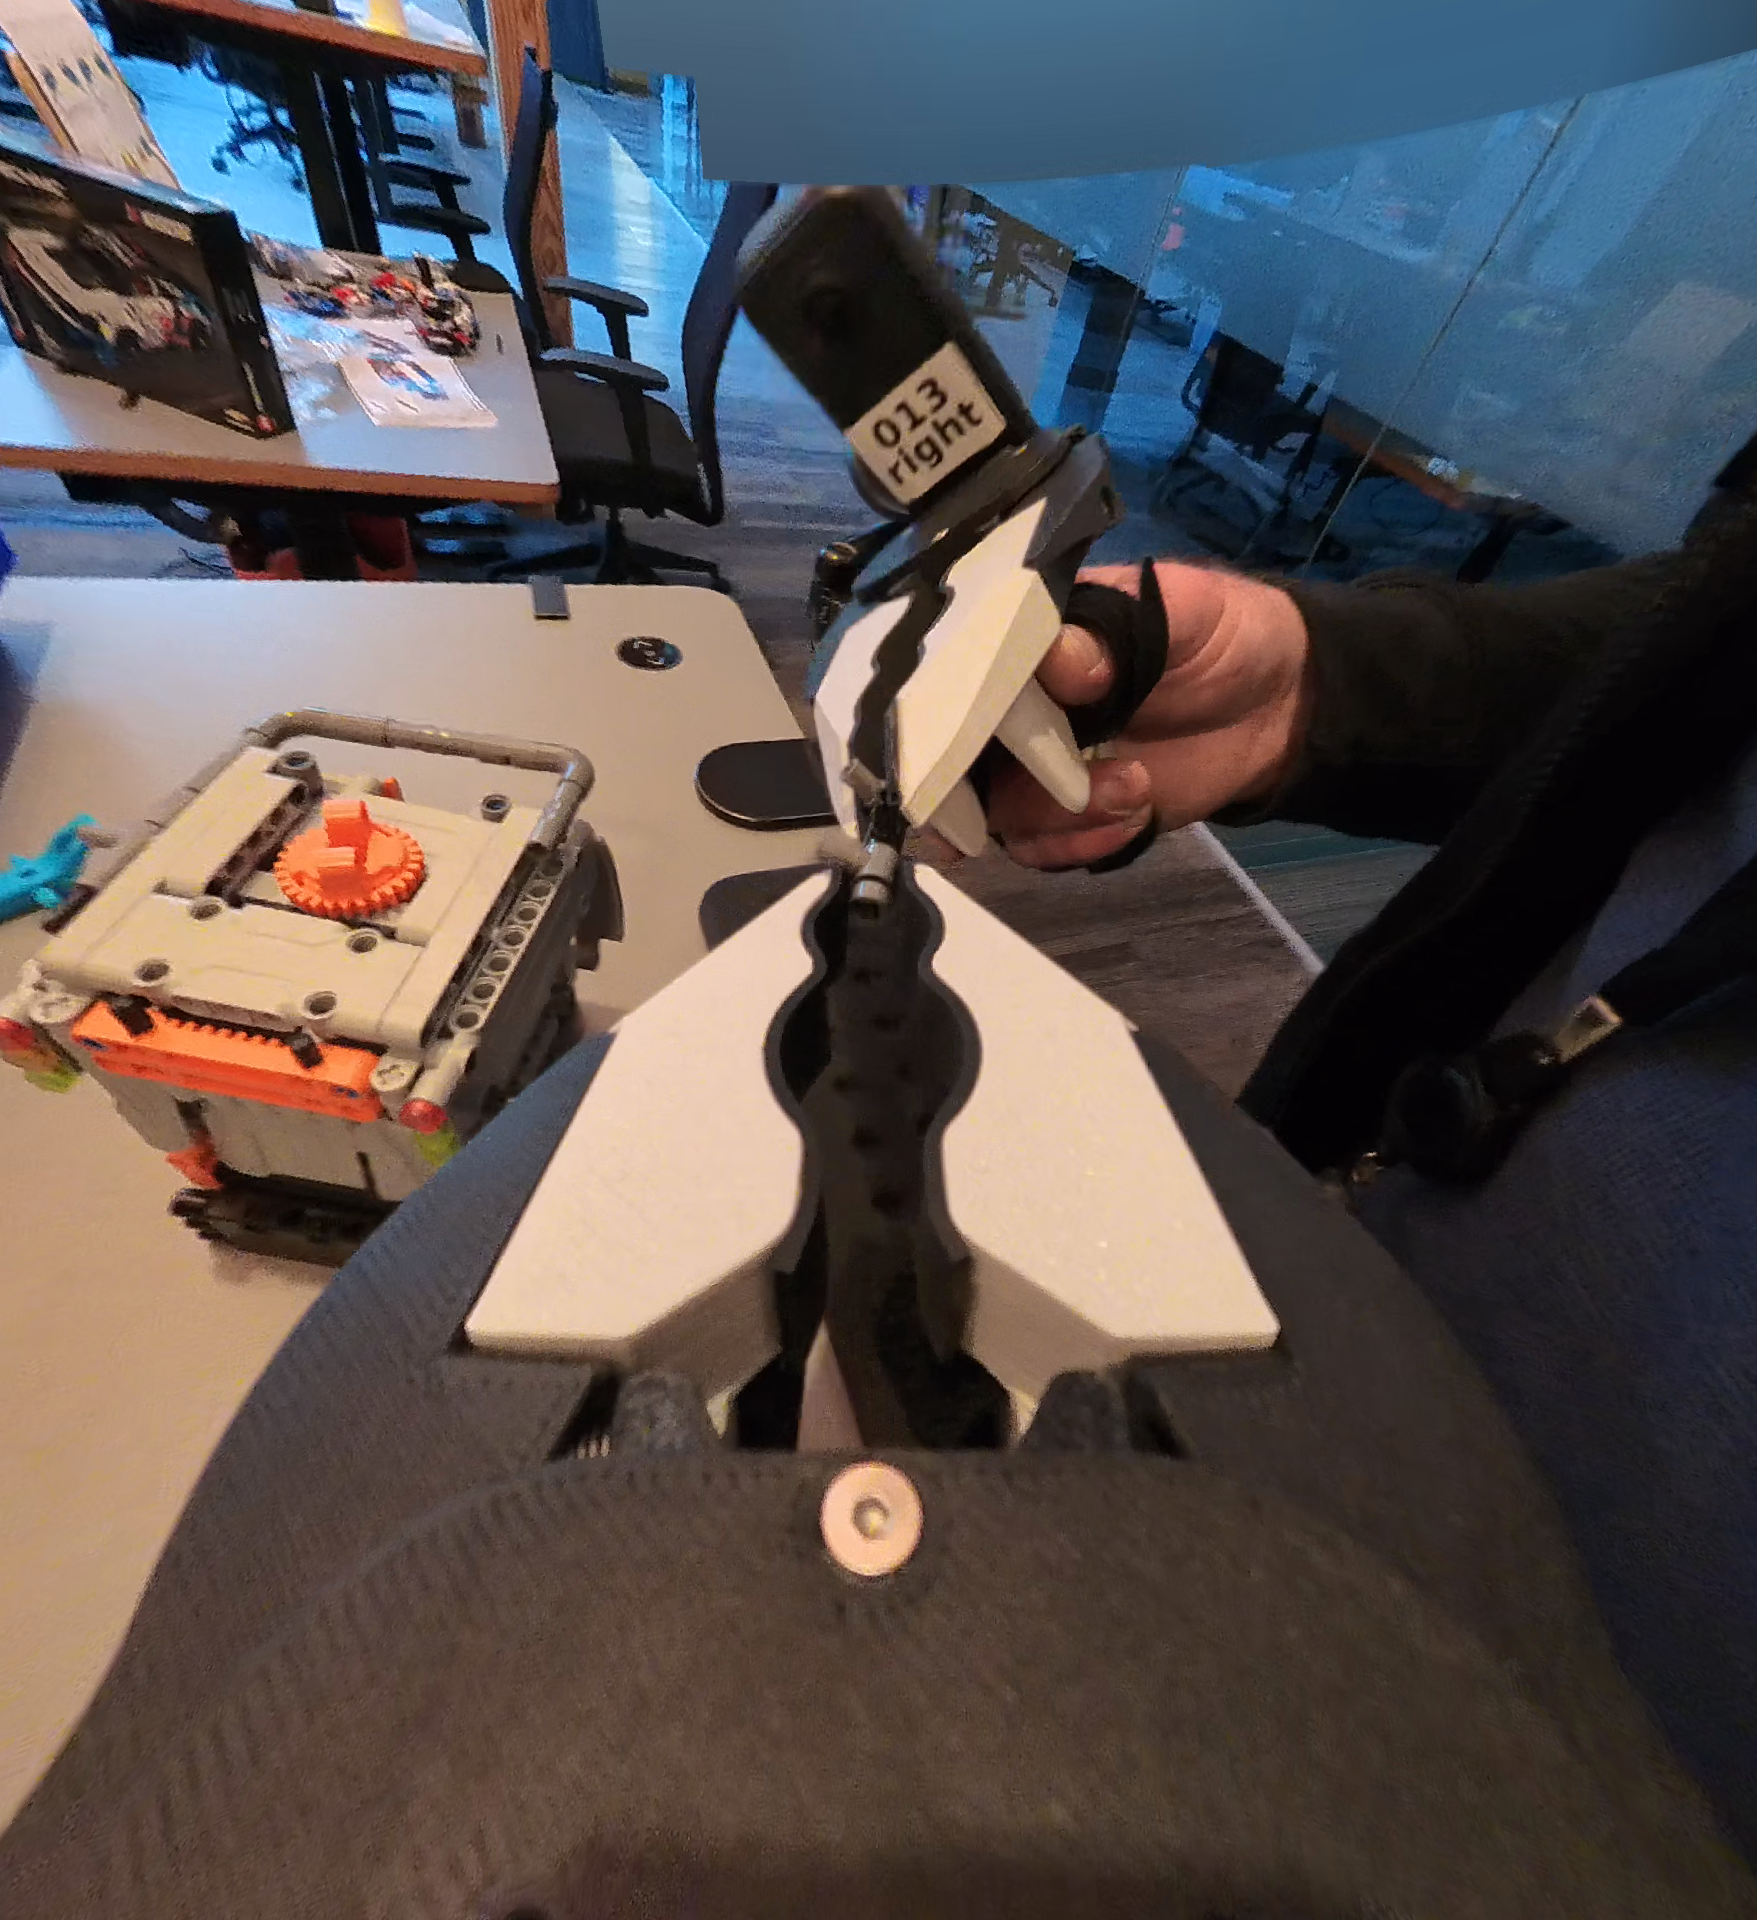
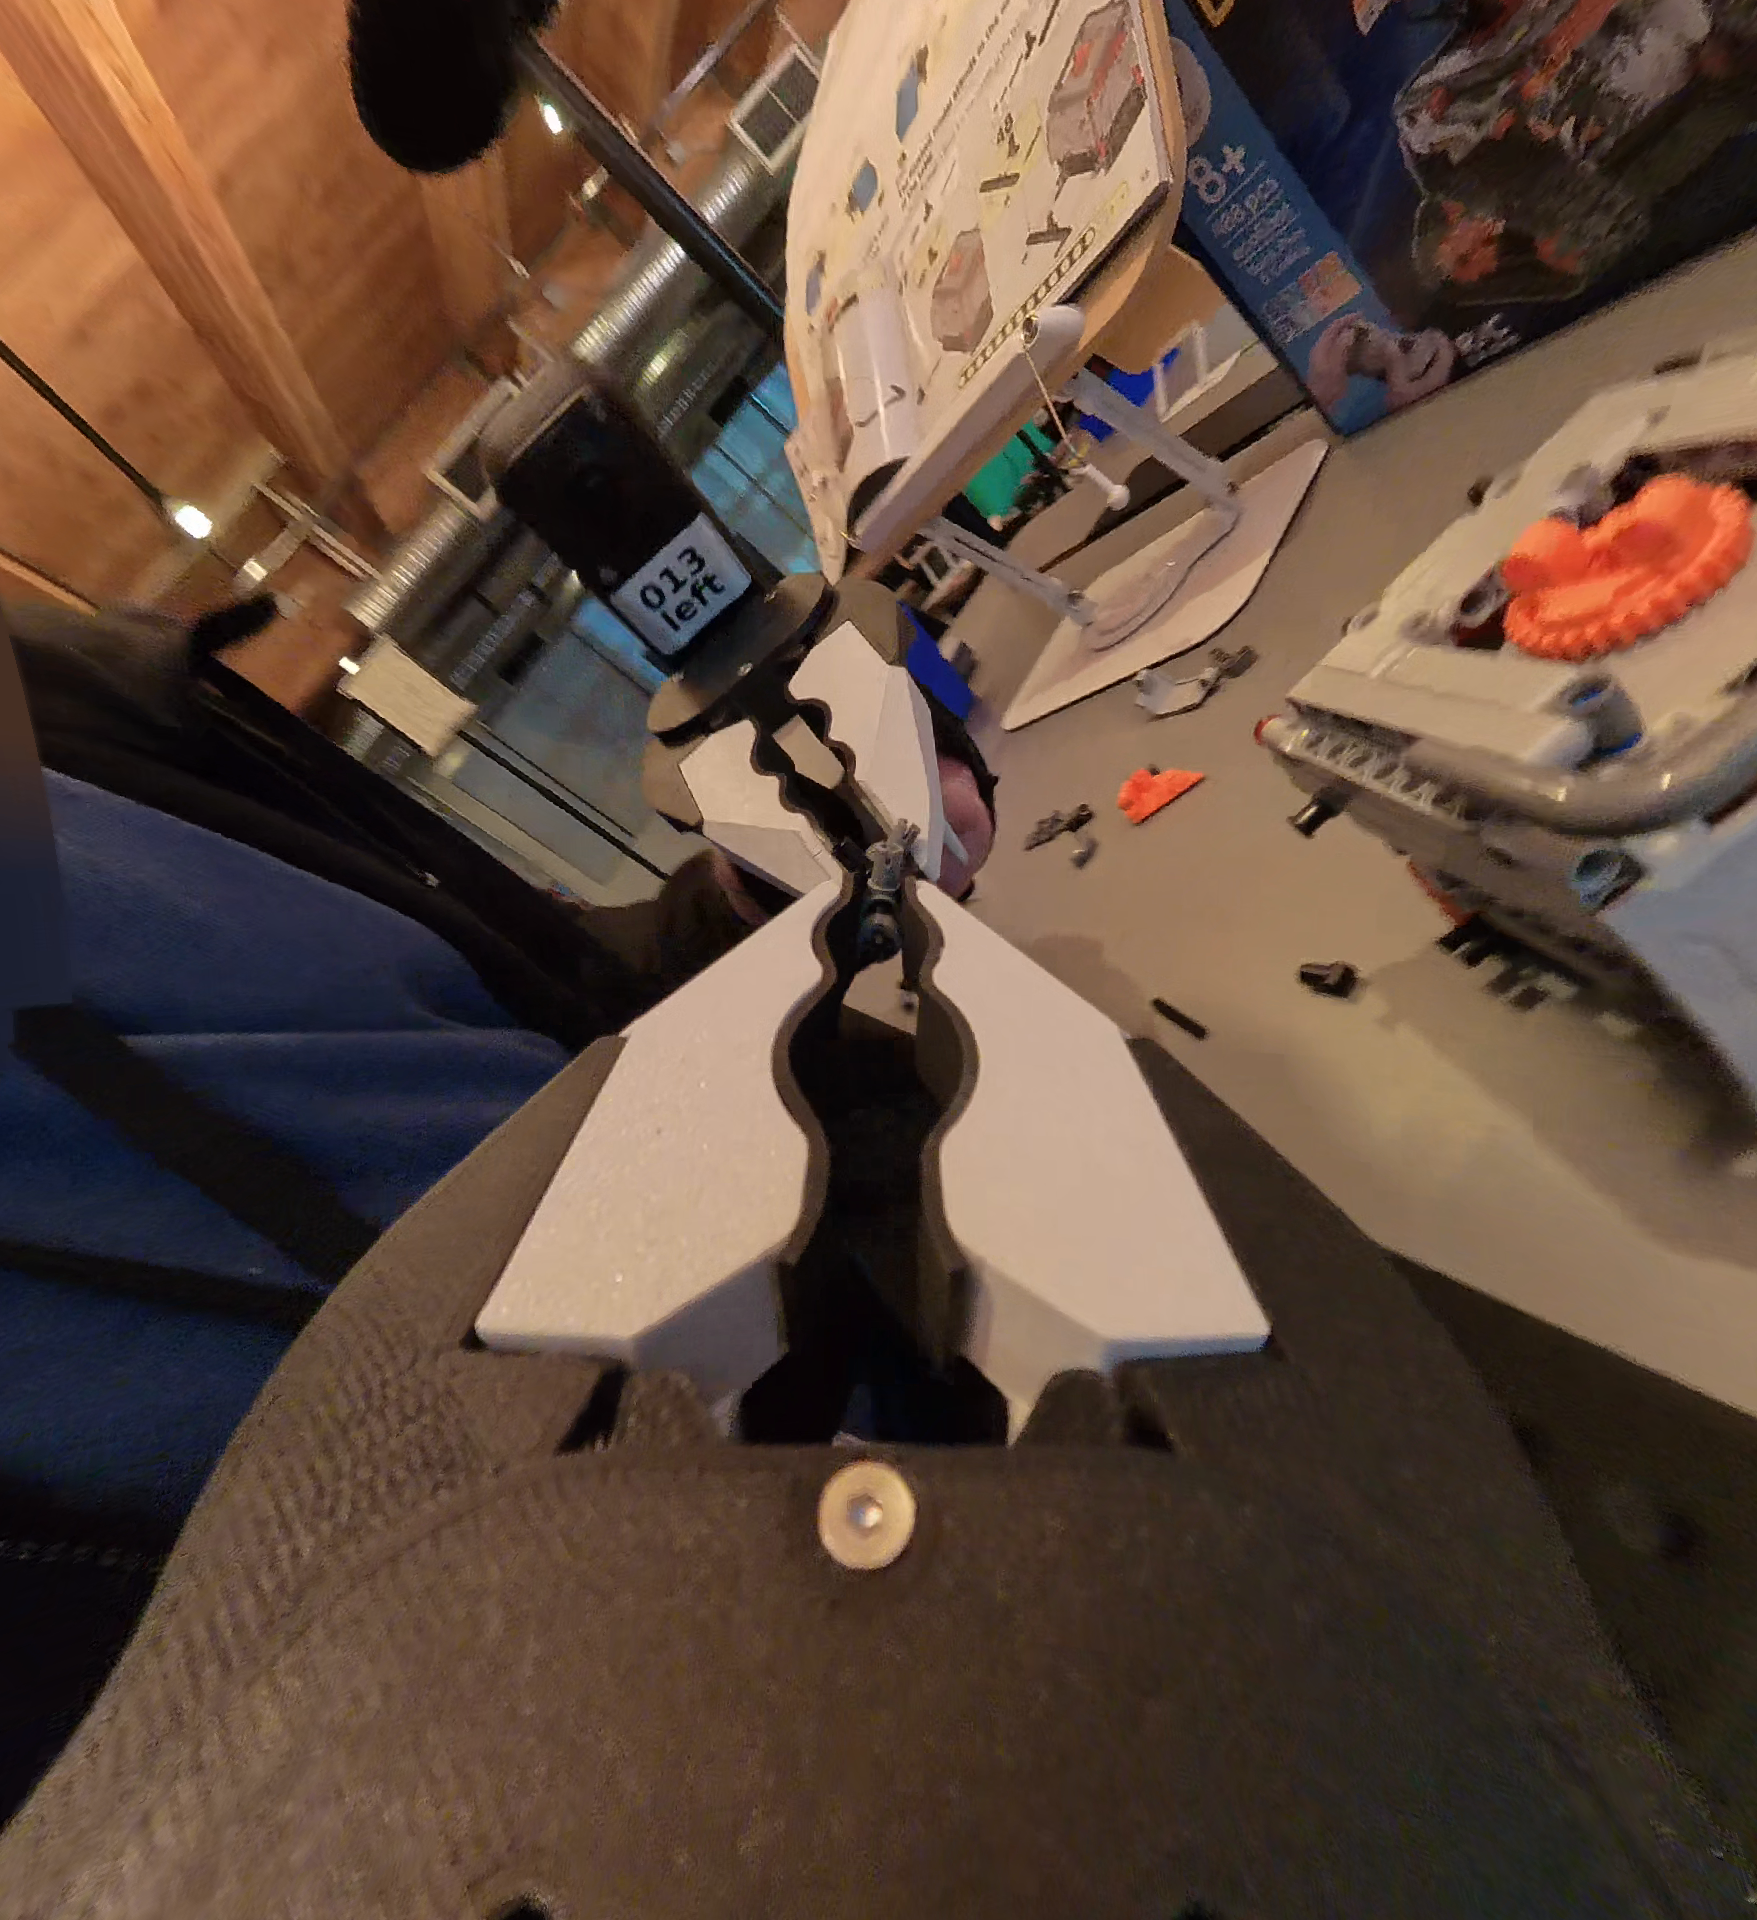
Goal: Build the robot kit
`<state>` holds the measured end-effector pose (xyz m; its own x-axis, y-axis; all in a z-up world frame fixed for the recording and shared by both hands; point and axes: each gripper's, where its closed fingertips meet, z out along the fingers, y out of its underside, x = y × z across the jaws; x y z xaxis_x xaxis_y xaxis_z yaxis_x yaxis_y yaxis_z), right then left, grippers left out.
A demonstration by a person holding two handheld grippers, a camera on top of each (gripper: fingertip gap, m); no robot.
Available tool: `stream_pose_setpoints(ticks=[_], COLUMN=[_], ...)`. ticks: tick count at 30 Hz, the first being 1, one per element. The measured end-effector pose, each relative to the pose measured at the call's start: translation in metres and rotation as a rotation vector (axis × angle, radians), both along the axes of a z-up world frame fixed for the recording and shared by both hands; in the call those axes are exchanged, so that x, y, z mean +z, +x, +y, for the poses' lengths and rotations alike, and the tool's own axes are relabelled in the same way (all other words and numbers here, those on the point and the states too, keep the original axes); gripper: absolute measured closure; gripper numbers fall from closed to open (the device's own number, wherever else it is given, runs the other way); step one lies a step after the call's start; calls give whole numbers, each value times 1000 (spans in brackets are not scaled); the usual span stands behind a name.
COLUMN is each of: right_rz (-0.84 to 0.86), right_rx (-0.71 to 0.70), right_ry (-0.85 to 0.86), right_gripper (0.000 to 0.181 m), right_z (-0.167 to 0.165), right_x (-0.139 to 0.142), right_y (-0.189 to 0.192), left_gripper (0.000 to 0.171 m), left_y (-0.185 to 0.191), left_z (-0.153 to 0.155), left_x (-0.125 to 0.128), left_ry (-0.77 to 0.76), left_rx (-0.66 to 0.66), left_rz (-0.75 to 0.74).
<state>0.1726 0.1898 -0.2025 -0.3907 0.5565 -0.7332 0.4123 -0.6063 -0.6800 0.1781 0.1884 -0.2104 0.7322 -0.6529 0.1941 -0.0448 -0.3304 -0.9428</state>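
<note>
The left gripper (image 1: 869,883) is clamped on a black studded beam (image 1: 879,1101), meeting tip to tip with the right gripper (image 1: 879,805), which pinches a small grey connector piece (image 2: 884,883). The grey and orange brick model (image 1: 302,956) sits on the table (image 1: 74,1403) left of the left gripper's tongs, well apart.

The two tools meet tip to tip above the near edge of the surface (image 1: 178,665), the left tool (image 1: 872,883) and right tool (image 1: 879,805) both closed on one small grey-black piece (image 1: 874,873), so no gap lies between them. Left of them the grey and orange brick model (image 1: 302,935) blocks the near-left stretch, with a teal part (image 1: 12,883) just beyond it. Bare surface lies open far behind the model. In the right wrist view small loose parts (image 2: 1160,795) dot the surface between the tools and the model (image 2: 1580,727); a booklet stand (image 2: 978,260) rises farther off.
</note>
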Motion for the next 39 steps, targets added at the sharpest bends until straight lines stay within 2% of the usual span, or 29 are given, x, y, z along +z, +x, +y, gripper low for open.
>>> stream_pose_setpoints(ticks=[3, 8, 18, 21, 24, 29, 39], right_rz=[-4, -18, -64, -73, -77, -89, -84], right_rx=[-14, -22, -31, -34, -51, -84, -150], right_ry=[97, 96, -117, -155, -198, -129, 189], right_gripper=[177, 177, 177, 177, 177, 164, 173], right_z=[0, 1, 15, 22, 30, 39, 47], right_x=[0, -7, -15, -16, -16, -21, -29], right_y=[-2, -4, -18, -24, -29, -30, -27], left_gripper=[165, 165, 159, 165, 166, 166, 166], left_y=[-1, 1, -12, -20, -24, -31, -29], left_z=[1, 4, 15, 23, 30, 39, 44], left_x=[-1, -8, -11, -12, -11, -17, -26], left_ry=[-49, -66, -50, -9, 3, -30, -172], left_rx=[-4, 13, 51, 81, 93, 122, 83], left_rz=[-59, -35, 1, 78, 79, 1, -226])
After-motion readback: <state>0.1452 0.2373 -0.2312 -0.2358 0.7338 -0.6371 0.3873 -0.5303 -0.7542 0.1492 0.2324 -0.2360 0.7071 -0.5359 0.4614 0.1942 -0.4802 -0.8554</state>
